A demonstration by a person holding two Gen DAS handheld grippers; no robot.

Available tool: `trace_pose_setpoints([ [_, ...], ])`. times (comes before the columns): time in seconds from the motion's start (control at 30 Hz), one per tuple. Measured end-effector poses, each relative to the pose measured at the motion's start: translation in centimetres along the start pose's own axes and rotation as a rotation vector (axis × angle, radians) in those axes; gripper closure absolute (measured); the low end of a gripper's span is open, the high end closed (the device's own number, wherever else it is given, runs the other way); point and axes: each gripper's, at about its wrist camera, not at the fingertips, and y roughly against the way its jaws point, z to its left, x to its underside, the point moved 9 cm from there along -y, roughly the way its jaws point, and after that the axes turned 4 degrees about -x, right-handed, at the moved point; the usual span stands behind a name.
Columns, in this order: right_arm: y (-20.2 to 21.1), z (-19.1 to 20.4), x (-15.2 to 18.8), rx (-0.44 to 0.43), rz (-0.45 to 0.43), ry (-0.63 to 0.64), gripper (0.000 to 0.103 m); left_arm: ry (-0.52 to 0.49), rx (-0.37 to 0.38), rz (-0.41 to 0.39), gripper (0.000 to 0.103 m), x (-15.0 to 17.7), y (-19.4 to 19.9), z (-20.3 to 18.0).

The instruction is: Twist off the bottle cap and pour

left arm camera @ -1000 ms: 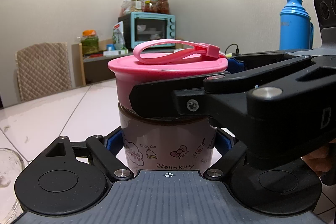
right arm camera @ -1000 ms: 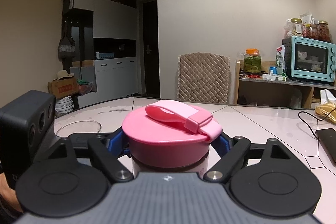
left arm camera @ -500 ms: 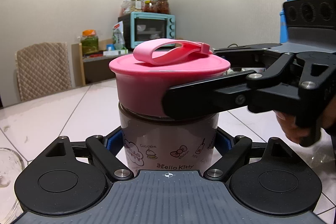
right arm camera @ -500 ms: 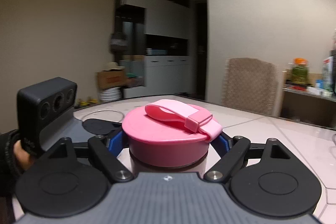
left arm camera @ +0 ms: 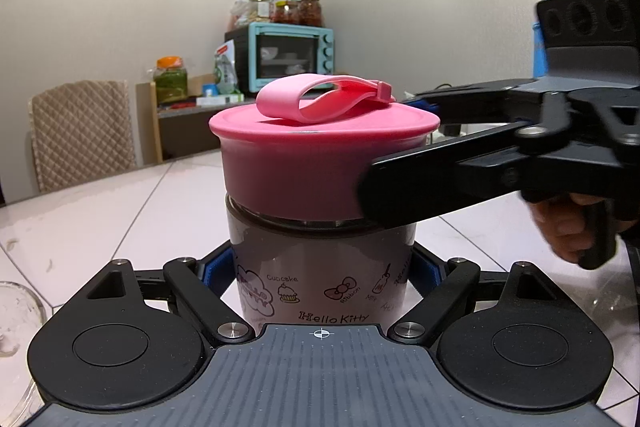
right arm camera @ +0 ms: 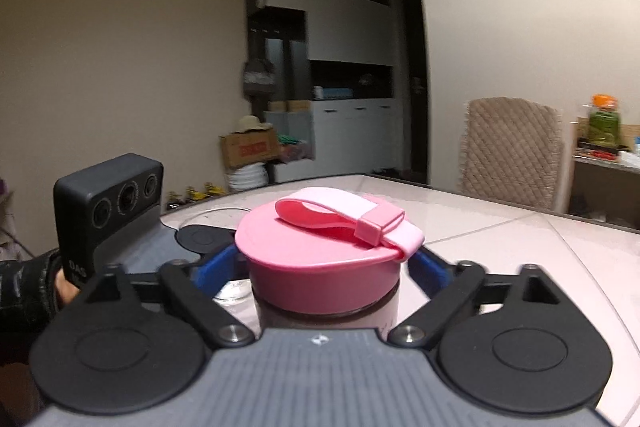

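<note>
A Hello Kitty bottle (left arm camera: 320, 267) with dark liquid stands on the white tiled table. Its wide pink cap (left arm camera: 296, 167) has a pink strap loop on top. My left gripper (left arm camera: 320, 271) is shut on the bottle body, blue pads pressing both sides. My right gripper (right arm camera: 324, 267) is shut on the pink cap (right arm camera: 320, 267), and in the left wrist view its black finger (left arm camera: 440, 179) crosses the cap's right side. The cap sits level on the bottle.
A clear glass vessel (left arm camera: 16, 311) stands at the left edge, also behind the cap in the right wrist view (right arm camera: 232, 291). A chair (left arm camera: 80, 131), a teal oven (left arm camera: 292, 55) and jars stand beyond the table. A blue thermos (left arm camera: 540, 51) is far right.
My right gripper has swung around the bottle, turning the pink cap; the strap loop has rotated. The left gripper and bottle have stayed still.
</note>
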Motion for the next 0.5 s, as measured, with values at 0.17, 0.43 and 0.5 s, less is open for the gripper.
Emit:
trace_pose_setpoints([
  [0.17,0.6,0.5,0.4,0.092,-0.026,-0.028,0.006,-0.001,-0.001,0.000,0.013,0.1,0.0,0.1],
  [0.43,1.6,1.3,1.0,0.239,-0.067,-0.072,0.006,-0.002,-0.001,0.000,0.013,0.1,-0.2,0.2],
  [0.5,1.9,1.5,1.2,0.276,-0.077,-0.082,0.006,-0.002,-0.001,0.000,0.013,0.0,-0.2,0.2],
])
